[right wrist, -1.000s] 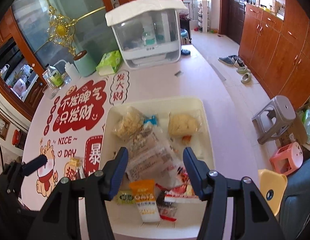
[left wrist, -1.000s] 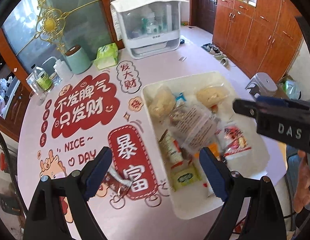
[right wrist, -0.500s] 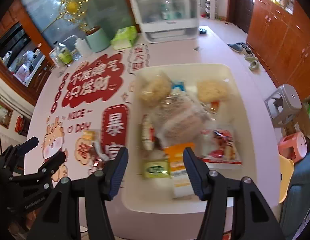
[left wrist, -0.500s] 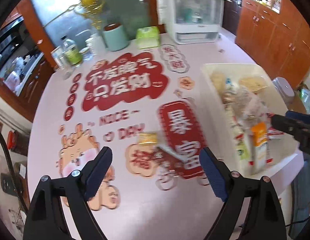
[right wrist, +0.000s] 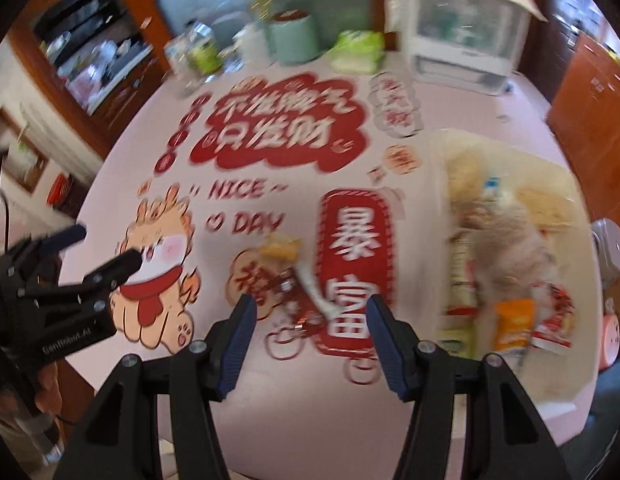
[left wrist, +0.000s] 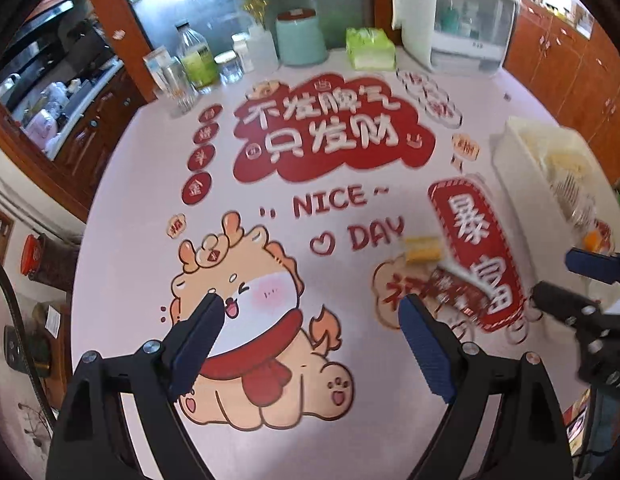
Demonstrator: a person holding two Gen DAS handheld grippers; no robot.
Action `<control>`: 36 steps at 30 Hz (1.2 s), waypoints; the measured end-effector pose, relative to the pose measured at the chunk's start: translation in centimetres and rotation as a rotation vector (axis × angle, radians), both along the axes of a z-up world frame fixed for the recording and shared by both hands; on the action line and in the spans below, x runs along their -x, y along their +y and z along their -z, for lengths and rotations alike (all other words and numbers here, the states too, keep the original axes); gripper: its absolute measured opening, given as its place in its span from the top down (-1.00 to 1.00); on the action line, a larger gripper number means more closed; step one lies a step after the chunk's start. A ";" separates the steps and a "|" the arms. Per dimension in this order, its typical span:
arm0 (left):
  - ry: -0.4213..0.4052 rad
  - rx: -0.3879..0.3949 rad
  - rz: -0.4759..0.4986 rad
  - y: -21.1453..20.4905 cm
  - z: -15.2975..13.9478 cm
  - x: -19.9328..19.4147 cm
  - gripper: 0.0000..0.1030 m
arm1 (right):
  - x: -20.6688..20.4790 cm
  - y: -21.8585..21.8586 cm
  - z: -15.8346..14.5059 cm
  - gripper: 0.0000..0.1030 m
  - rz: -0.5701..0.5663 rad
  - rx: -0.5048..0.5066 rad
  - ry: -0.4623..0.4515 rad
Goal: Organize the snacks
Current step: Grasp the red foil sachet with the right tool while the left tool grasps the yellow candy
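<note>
A white tray (right wrist: 438, 160) holding several snack packets stands at the right of the pink table; it also shows in the left wrist view (left wrist: 514, 168). Two loose snacks lie on the table left of it: a small yellow packet (right wrist: 280, 248) and a red-and-white wrapper (right wrist: 306, 284). They also show in the left wrist view, the yellow packet (left wrist: 422, 250) and the wrapper (left wrist: 458, 280). My right gripper (right wrist: 310, 340) is open and empty, just short of the wrapper. My left gripper (left wrist: 310, 344) is open and empty over the cartoon print, left of the snacks.
At the back of the table stand a white cabinet appliance (left wrist: 454, 28), a green tissue pack (left wrist: 370, 48), a teal canister (left wrist: 300, 38) and bottles (left wrist: 196, 60). Wooden cupboards (left wrist: 570, 68) are on the right. A grey stool (right wrist: 612, 248) stands beyond the table.
Both grippers have swung left, away from the tray toward the loose snacks on the table. Both stay open and empty.
</note>
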State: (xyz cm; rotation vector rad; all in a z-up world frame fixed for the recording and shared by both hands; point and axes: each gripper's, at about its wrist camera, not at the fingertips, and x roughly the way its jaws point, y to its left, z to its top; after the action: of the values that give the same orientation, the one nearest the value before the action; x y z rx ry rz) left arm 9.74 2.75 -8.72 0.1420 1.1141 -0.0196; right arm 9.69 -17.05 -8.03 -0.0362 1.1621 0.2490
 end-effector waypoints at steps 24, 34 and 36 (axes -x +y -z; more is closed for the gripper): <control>0.184 -0.053 0.571 -6.6 9.8 -9.4 -0.71 | -2.7 3.2 13.2 0.26 -0.202 0.156 0.074; 0.288 -0.006 0.663 -10.7 12.6 -11.3 -0.08 | -0.4 -0.2 12.9 0.31 -0.087 0.092 0.147; 0.297 -0.010 0.673 -11.2 13.0 -11.4 0.02 | 0.2 -0.8 12.9 0.31 -0.069 0.074 0.158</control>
State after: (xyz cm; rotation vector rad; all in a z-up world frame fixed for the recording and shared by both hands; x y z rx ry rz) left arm 21.09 -8.49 -21.71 0.5315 1.3169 -0.6534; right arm 9.48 -17.90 -20.92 -0.1236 1.3284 0.2733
